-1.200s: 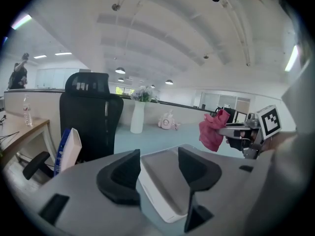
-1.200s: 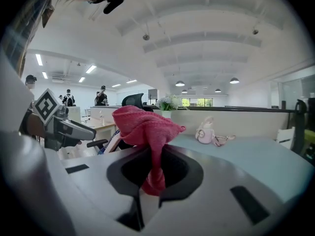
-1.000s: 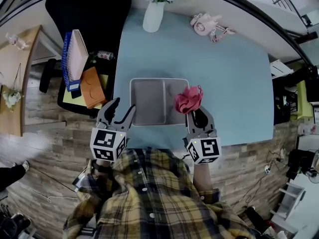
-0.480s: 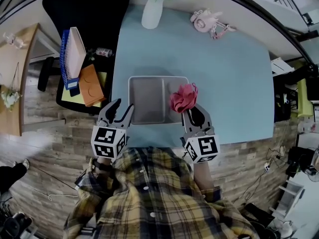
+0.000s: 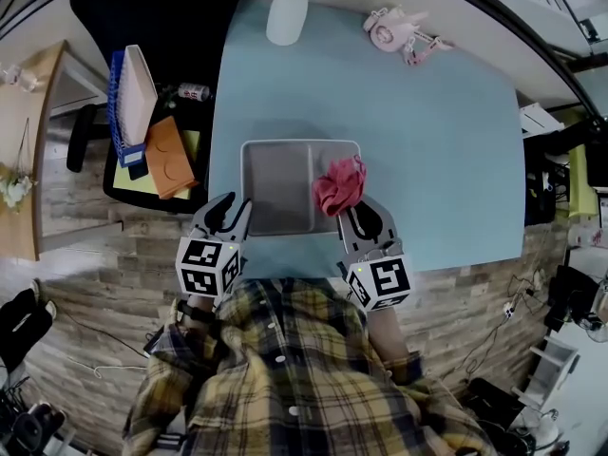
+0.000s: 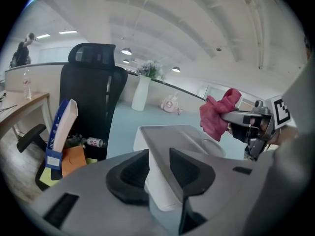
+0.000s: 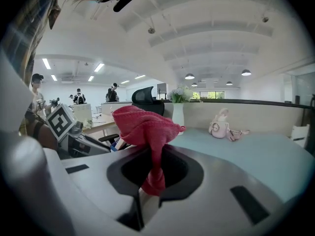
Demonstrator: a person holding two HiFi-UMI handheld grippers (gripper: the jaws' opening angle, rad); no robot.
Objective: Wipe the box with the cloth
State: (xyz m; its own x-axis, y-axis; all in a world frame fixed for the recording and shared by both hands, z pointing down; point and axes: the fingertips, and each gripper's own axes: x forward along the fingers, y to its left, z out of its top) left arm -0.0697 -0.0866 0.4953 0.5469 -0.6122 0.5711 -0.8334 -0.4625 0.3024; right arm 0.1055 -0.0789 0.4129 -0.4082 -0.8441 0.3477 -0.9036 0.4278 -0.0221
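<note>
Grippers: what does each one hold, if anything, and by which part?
Right gripper pinches the red cloth by a bunched lower end. Left gripper, its jaws having just been closing, grips the white box by its near left corner.

Your box, a shallow pale tray with a grey inside split in two, lies flat and level before you. The red cloth is bunched up, pinched in your right gripper above the box's right side.

Open-plan office, black swivel chair beside a blue counter, file rack, rows of ceiling lamps, people standing in the background.
</note>
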